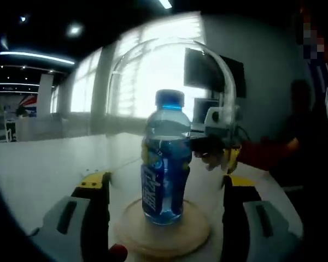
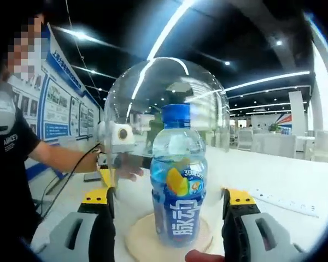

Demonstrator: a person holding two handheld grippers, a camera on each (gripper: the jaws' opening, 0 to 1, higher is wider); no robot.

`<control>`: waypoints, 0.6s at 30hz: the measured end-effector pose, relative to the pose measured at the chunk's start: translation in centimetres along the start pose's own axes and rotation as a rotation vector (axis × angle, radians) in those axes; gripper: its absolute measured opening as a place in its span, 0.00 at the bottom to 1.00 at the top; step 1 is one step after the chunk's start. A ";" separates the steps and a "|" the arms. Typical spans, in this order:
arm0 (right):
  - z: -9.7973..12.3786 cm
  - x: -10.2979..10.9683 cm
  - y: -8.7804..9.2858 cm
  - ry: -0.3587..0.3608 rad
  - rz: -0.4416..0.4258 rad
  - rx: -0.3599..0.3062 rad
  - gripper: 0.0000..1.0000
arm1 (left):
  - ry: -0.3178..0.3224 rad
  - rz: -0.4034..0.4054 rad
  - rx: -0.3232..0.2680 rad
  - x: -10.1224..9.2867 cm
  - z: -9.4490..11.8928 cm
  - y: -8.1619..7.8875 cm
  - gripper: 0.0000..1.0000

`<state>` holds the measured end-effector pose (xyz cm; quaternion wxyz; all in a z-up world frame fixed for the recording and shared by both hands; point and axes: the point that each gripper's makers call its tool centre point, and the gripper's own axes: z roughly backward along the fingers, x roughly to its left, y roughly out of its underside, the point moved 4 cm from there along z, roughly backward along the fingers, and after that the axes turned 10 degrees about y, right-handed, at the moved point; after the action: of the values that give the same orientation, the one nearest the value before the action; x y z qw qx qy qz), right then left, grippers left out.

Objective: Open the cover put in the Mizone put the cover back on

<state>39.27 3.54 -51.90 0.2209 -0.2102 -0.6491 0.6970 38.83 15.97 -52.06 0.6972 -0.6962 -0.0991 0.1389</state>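
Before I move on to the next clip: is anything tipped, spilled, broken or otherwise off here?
Nothing stands out. The Mizone bottle stands upright with its blue cap on, centred on the round wooden base under the clear dome cover. No liquid shows on the white table. The left gripper and right gripper flank it, open.

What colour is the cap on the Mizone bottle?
Blue cap, clearest in the right gripper view.

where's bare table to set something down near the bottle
Bare table lies right of the bottle in the right gripper view, up to the power strip. Crowded around the wooden base, where the dome and both grippers close in.
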 end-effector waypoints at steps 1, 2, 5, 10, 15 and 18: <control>0.1 0.1 0.0 0.008 0.003 0.001 0.72 | -0.007 0.001 -0.003 -0.1 0.1 0.0 0.69; 0.2 0.1 0.0 0.018 0.011 -0.001 0.71 | -0.013 0.003 -0.005 -0.2 0.2 0.1 0.68; 0.5 0.1 0.0 0.037 0.020 -0.001 0.69 | -0.029 0.007 -0.010 -0.5 0.5 0.1 0.66; 1.0 0.3 0.1 0.077 0.043 -0.002 0.66 | -0.056 0.026 -0.027 -1.0 1.3 0.5 0.61; 1.5 0.4 0.0 0.115 0.064 -0.001 0.63 | -0.079 0.035 -0.030 -1.0 1.7 0.7 0.58; 1.8 0.7 0.0 0.127 0.066 -0.004 0.61 | -0.095 0.035 -0.028 -1.1 1.8 0.6 0.57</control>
<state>37.62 2.48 -51.78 0.2381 -0.2759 -0.6279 0.6877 37.20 17.31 -52.62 0.6794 -0.7002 -0.1219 0.1824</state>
